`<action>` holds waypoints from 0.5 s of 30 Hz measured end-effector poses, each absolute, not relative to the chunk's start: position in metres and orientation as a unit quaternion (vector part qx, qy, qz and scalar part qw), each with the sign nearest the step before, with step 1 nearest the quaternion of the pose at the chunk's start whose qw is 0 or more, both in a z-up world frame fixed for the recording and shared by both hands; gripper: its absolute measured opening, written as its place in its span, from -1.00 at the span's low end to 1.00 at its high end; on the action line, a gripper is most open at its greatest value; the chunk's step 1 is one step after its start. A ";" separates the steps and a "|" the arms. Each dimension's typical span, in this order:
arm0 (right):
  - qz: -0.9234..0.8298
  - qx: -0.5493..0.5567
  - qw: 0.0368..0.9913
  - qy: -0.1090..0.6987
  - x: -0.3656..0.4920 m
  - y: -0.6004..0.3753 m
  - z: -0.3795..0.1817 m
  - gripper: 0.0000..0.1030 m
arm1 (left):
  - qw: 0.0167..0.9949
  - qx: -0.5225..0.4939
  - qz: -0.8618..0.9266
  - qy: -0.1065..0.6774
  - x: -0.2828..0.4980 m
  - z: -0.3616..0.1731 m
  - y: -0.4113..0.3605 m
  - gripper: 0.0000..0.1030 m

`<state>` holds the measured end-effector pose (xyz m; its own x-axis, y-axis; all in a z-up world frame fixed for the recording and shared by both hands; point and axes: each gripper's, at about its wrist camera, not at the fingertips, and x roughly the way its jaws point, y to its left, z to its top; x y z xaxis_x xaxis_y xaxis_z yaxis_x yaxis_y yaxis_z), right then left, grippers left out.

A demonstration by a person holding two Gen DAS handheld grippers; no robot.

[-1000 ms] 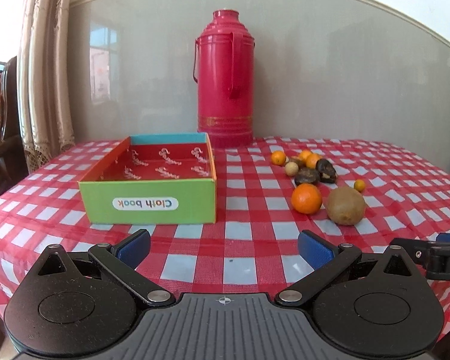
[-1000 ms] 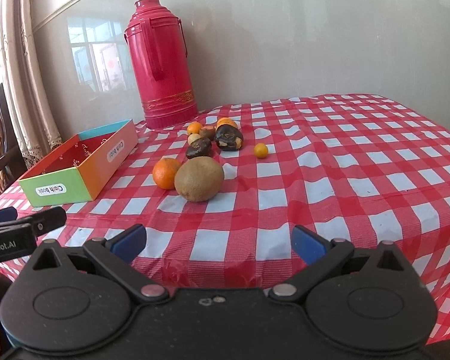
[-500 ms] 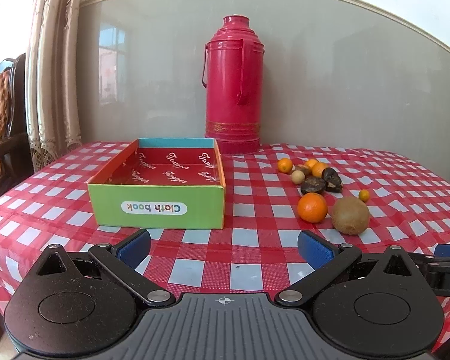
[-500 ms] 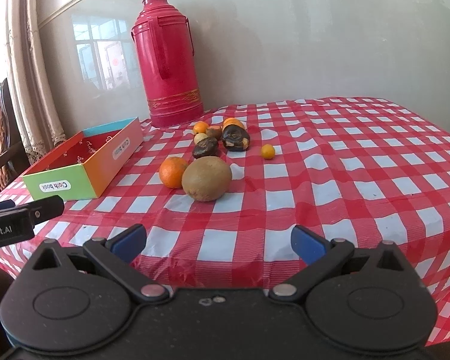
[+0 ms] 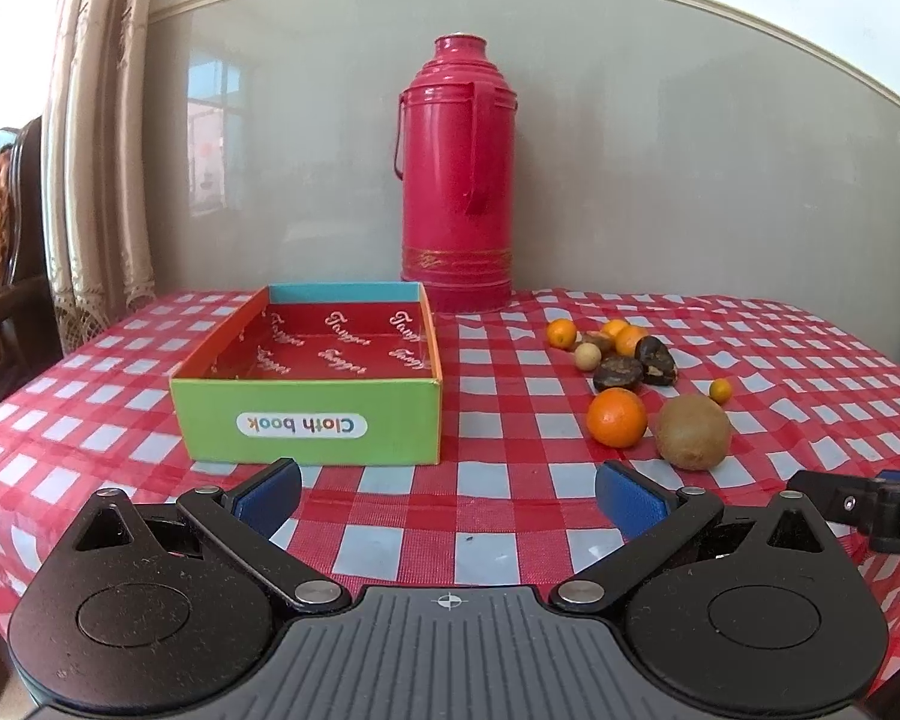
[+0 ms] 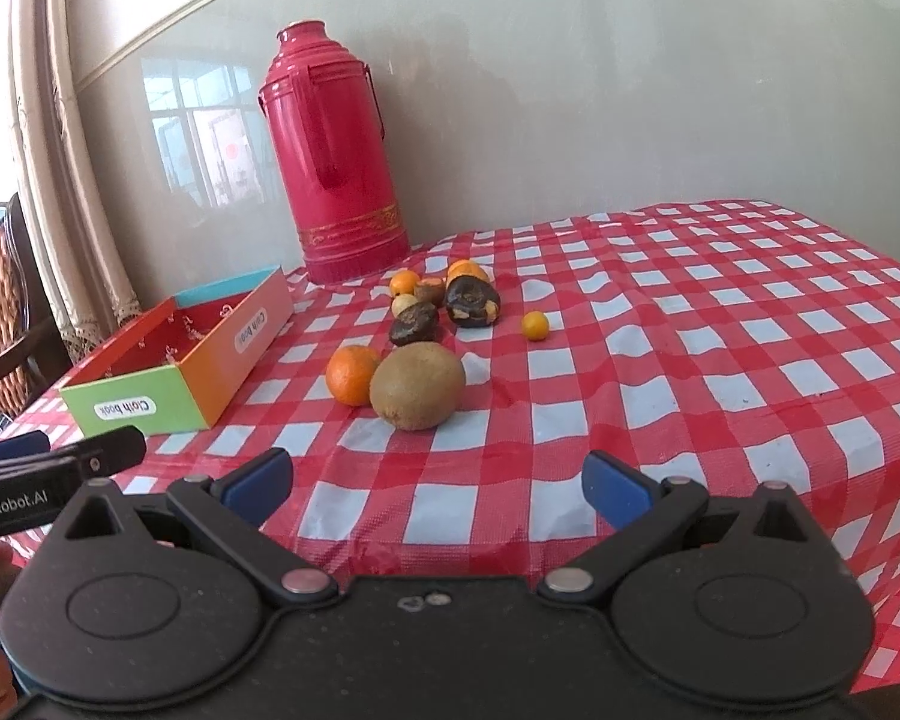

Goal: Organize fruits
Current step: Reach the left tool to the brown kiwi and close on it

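Note:
A cluster of fruit lies on the red checked tablecloth (image 5: 498,516): a brown kiwi (image 5: 693,440) (image 6: 417,385), an orange (image 5: 617,417) (image 6: 351,374), two dark wrinkled fruits (image 5: 618,373) (image 6: 473,300), several small oranges (image 5: 561,333) and a tiny kumquat (image 5: 720,390) (image 6: 534,325). An open, empty cardboard box (image 5: 306,423) (image 6: 201,387) marked "Cloth book" stands left of the fruit. My left gripper (image 5: 448,495) is open and empty near the table's front edge, in front of the box. My right gripper (image 6: 437,483) is open and empty, in front of the kiwi.
A tall red thermos (image 5: 457,180) (image 6: 335,153) stands at the back by the wall, behind the box and fruit. A wooden chair (image 5: 0,276) and a curtain (image 5: 96,138) are at the left. The table's front edge is just below both grippers.
Both grippers have drawn back and lifted their view; the box, thermos and fruit now sit farther off and lower in frame. The fruit and box have not moved.

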<state>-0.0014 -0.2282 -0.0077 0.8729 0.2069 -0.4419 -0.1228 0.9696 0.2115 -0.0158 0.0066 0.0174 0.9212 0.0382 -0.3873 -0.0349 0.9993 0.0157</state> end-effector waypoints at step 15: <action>0.034 0.152 0.971 0.183 -0.009 -0.266 0.002 0.89 | 0.967 0.136 -0.087 0.199 0.018 0.040 -0.060 1.00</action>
<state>-0.0094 -0.2662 0.0022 0.9305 0.1222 -0.3452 -0.0108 0.9515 0.3075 0.0176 -0.0601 0.0401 0.9055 -0.1137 -0.4089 0.2222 0.9478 0.2286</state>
